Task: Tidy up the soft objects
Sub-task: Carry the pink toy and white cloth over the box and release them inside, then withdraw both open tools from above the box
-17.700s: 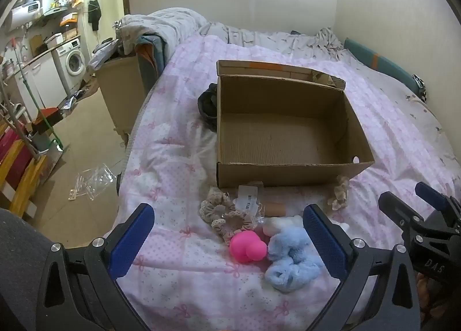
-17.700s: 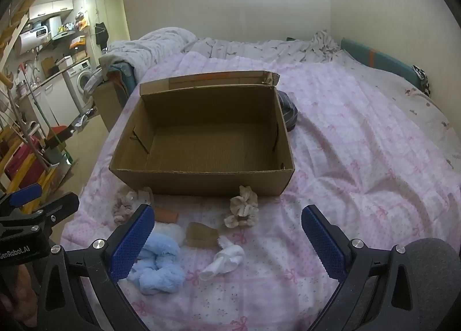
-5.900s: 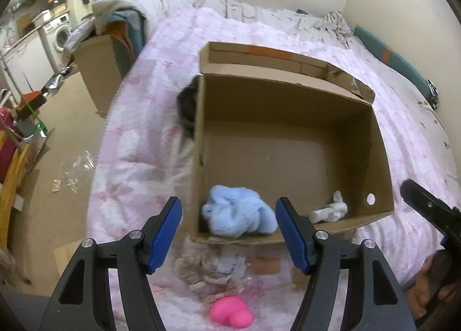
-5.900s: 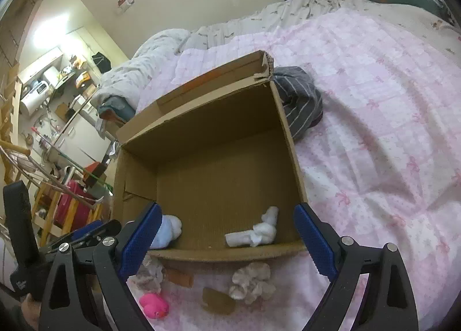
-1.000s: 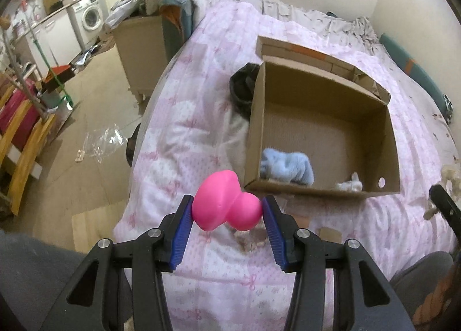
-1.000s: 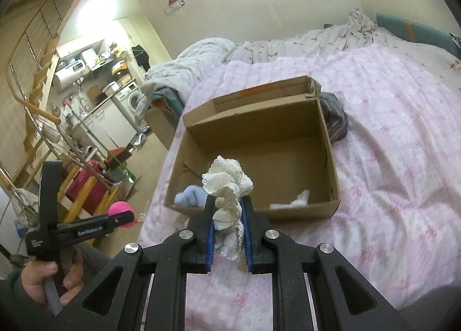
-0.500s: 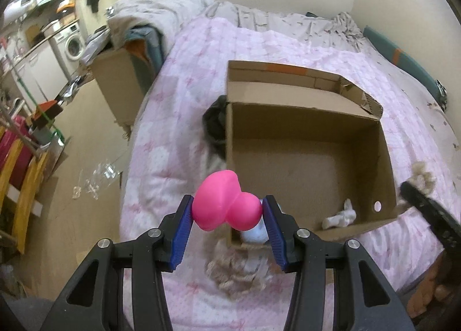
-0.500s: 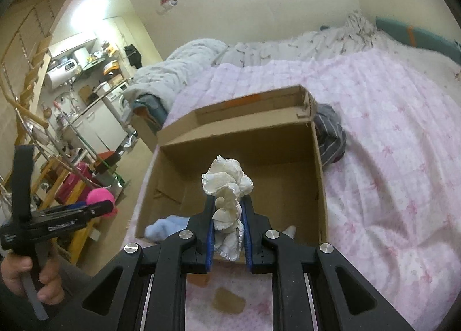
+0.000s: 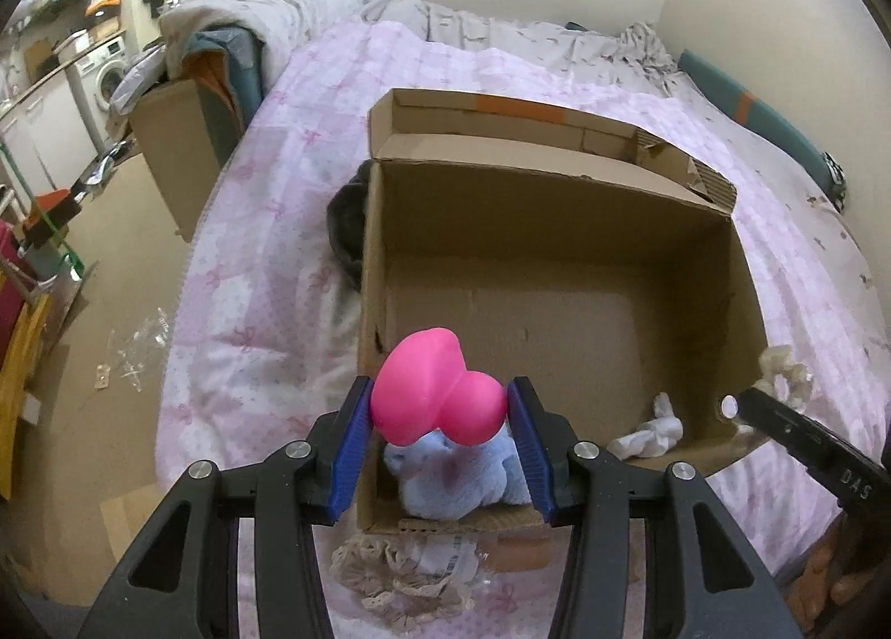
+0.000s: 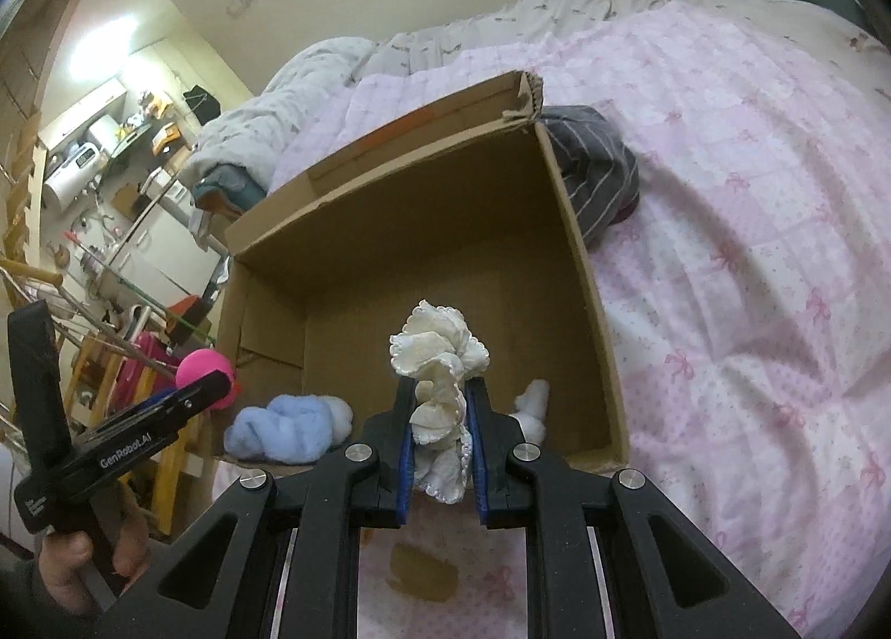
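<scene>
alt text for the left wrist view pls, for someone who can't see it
The left claw grips a pink squishy toy above the near corner of an open cardboard box on a pink bedspread. Inside lie a blue fluffy scrunchie and a white one.

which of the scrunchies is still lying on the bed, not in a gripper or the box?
The beige lace scrunchie, on the pink quilt just outside the cardboard box's near wall. The cream scrunchie is clamped in the right gripper; the blue one lies inside the box.

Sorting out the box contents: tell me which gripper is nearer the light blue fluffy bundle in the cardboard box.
Left. The left gripper, clamping the pink toy, hangs right over the blue bundle in the box's near-left corner. The right gripper, holding the cream scrunchie, sits further toward the right.
</scene>
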Motion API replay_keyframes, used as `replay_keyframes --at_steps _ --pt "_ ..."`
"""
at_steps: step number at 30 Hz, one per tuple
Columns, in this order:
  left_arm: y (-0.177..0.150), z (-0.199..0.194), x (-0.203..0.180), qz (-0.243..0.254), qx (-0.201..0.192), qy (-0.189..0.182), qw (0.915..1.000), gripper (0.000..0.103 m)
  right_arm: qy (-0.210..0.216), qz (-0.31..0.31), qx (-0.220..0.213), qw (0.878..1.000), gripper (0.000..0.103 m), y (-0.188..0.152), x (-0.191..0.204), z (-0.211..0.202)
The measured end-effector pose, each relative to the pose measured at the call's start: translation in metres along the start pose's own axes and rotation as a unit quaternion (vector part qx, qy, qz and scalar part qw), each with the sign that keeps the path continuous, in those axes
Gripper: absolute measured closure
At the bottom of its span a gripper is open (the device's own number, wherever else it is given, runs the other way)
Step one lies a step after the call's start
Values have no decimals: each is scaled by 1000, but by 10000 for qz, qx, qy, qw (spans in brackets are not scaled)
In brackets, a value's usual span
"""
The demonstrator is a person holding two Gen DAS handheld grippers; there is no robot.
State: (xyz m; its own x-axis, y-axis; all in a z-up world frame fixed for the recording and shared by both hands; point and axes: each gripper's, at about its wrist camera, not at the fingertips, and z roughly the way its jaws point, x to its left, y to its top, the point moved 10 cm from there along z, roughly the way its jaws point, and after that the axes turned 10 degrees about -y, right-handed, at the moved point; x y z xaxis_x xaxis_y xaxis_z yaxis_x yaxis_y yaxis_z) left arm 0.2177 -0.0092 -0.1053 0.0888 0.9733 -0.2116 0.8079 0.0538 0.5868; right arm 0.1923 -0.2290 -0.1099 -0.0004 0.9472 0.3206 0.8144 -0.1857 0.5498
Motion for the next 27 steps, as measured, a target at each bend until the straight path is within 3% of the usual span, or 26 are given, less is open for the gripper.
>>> replay_keyframes --at_steps 12,20,22,24,27 --pt "-9 14 -21 283 197 -301 9990 58 -12 -305 265 9992 84 -11 15 15" --pt "-3 5 -26 291 16 -351 9990 57 -110 -234 154 9995 84 -4 9 13" --pt "-3 3 -28 231 14 -442 9988 50 -120 -189 182 9996 84 -5 7 14" --pt "-2 -1 -28 222 -41 -424 9988 36 -149 -205 215 9994 84 -7 6 15" --pt "0 -4 -25 259 -93 -267 9993 34 -218 -309 230 9990 84 -10 8 17"
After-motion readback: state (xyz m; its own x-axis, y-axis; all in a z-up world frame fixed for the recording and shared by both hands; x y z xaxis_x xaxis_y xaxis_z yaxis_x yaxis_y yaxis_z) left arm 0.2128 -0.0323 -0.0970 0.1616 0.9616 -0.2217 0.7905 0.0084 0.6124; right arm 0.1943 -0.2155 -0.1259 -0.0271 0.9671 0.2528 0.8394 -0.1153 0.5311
